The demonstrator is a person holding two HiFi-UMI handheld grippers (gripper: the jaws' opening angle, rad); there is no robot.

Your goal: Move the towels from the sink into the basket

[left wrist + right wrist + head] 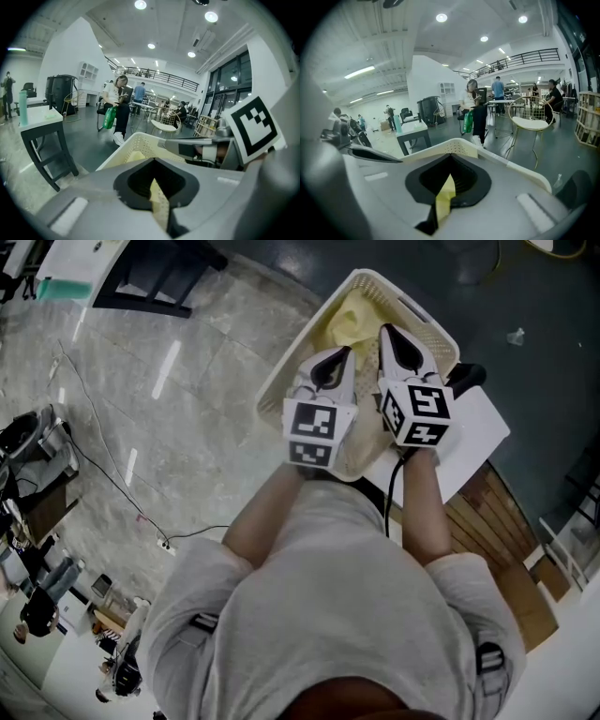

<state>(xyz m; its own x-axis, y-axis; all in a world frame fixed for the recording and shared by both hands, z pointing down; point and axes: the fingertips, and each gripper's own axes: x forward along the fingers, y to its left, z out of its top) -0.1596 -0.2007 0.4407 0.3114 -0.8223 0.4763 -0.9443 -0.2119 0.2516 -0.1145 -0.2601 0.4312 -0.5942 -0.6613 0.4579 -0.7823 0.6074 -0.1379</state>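
Yellow towel (351, 321) pinched in shut jaws of left gripper (343, 354) and right gripper (386, 332), over cream basket (298, 352).

Left tool (336, 354), right tool (392, 336) over basket (281, 381)

Bright ceiling lamps (140, 4) glare overhead; wide-angle edges bend, corners go dark, near parts blur.

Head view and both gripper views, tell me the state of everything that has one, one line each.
Left tongs: shut on the yellow towel.
Right tongs: shut on the yellow towel.
Yellow towel: bunched over the basket, pinched by both tongs.
Basket: upright, open-topped, yellow cloth inside.
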